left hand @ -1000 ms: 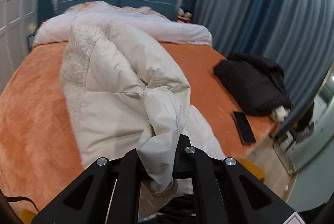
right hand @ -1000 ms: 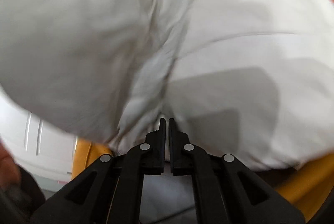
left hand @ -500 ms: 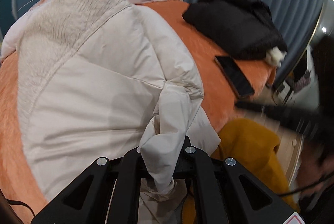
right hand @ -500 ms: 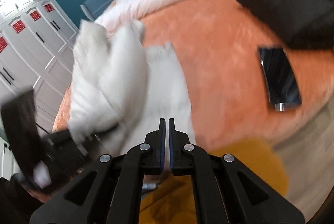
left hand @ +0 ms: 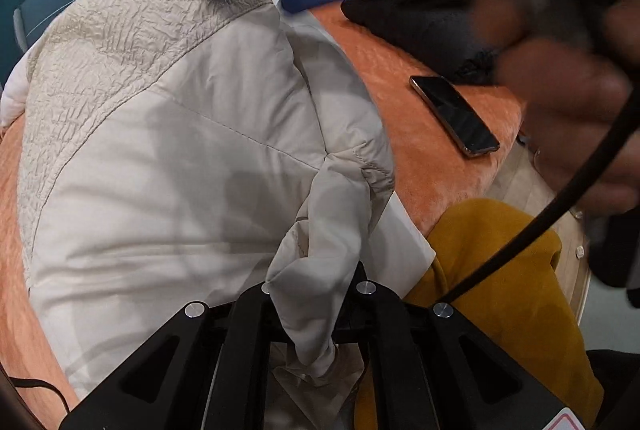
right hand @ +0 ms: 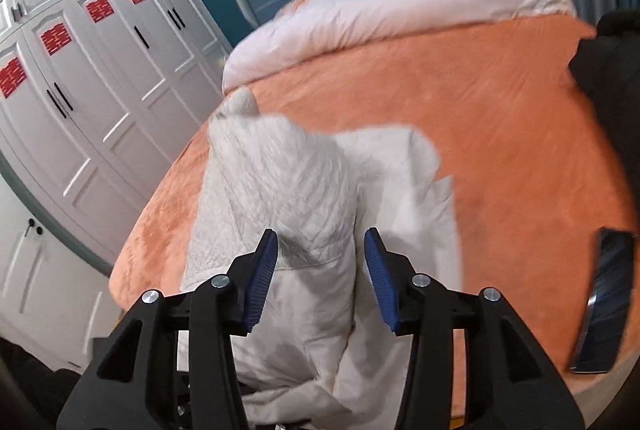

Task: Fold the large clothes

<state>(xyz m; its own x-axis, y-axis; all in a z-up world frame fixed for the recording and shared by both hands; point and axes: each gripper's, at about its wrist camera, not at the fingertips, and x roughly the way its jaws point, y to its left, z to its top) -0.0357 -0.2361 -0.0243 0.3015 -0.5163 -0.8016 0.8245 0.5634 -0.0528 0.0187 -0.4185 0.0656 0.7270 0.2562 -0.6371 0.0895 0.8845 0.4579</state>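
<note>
A cream puffer jacket (left hand: 168,157) lies folded over on the orange bedspread (left hand: 432,157); its crinkled textured panel faces up. My left gripper (left hand: 316,282) is shut on a bunched corner of the jacket near the bed's front edge. In the right wrist view the same jacket (right hand: 280,189) lies below and ahead of my right gripper (right hand: 320,250), whose jaws are opening. Its blue pads (right hand: 264,270) stand apart above the cloth and press on nothing.
A black phone (left hand: 454,115) lies on the bedspread right of the jacket, also at the right rim (right hand: 608,294). A black garment (left hand: 420,17) sits behind it. A mustard cloth (left hand: 500,270) hangs off the bed edge. A blurred hand (left hand: 568,101) and cable cross the right side. White wardrobes (right hand: 80,89) stand left.
My right gripper has let go of the jacket, risen, and parted its jaws. The jacket has been laid down folded, and my left gripper has sunk to the bed edge, still gripping cloth.
</note>
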